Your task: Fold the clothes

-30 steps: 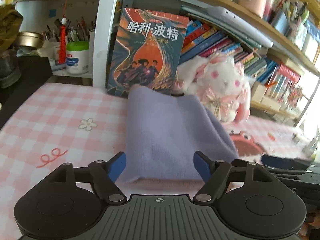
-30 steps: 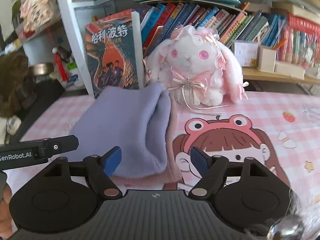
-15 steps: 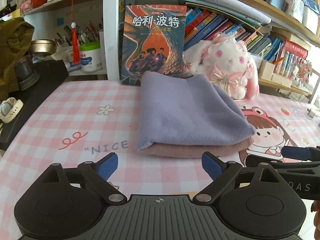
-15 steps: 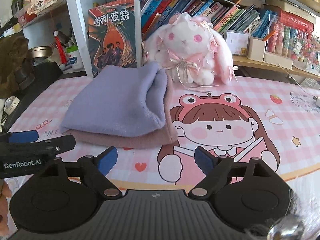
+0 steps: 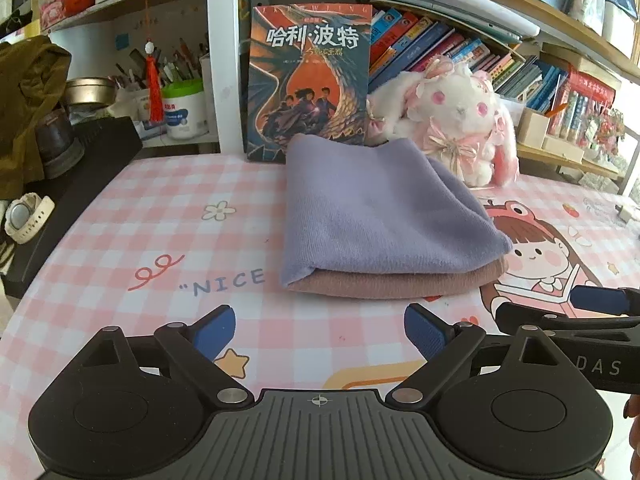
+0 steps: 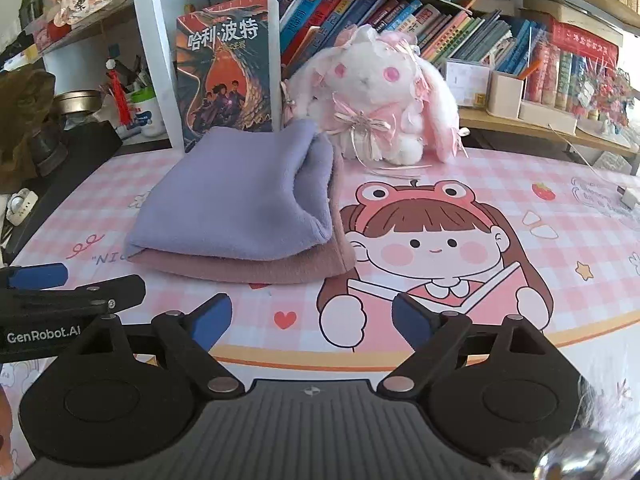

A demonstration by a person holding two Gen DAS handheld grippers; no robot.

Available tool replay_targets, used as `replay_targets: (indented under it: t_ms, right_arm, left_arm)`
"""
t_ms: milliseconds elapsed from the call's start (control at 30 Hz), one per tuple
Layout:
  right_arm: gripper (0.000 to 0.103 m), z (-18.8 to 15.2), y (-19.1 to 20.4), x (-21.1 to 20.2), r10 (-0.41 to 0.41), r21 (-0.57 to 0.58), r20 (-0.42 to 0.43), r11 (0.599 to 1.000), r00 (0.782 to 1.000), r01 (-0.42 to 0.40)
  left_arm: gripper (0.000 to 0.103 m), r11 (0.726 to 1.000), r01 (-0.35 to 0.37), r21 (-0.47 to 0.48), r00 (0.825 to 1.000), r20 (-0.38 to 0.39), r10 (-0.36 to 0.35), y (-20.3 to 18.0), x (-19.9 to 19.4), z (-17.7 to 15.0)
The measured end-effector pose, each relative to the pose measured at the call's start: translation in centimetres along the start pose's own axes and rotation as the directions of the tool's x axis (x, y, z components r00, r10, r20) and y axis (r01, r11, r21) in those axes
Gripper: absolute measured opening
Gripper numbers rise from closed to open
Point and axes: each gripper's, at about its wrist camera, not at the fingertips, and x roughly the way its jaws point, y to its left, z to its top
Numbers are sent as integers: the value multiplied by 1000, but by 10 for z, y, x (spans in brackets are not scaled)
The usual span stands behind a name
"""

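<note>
Left tool (image 5: 318,330) spread, level | right tool (image 6: 312,320) spread | folded cloths (image 5: 384,220) ahead

the left gripper (image 5: 318,330) is level and low, its blue-padded fingers (image 5: 214,330) spread wide with nothing between them. the right gripper (image 6: 312,320) sits alongside at its 3 o'clock, fingers (image 6: 412,322) equally wide apart and empty.

Left gripper (image 5: 318,330): black plastic linkage arms, blue ribbed pads (image 5: 418,328), silver pivot screws, ribbed grey base with crosshair mark at lower centre. Right gripper (image 6: 312,320): same build; white "GenRobot.AI" lettering on the neighbouring tool at left edge.
</note>
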Motion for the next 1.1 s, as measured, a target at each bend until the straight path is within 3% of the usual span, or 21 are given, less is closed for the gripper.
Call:
replay_targets:
  t_ms: [300, 1100]
  right_arm:
    - [89, -2, 1, -2, -14, -9, -6, 1000, 1000, 14]
    - [91, -6, 1, 3, -42, -5, -34, 999, 999, 42]
  left_arm:
    - [99, 999, -31, 7, 999, -7, 31, -1, -1, -3]
    - [100, 999, -46, 12, 999, -24, 46, -2, 3, -5]
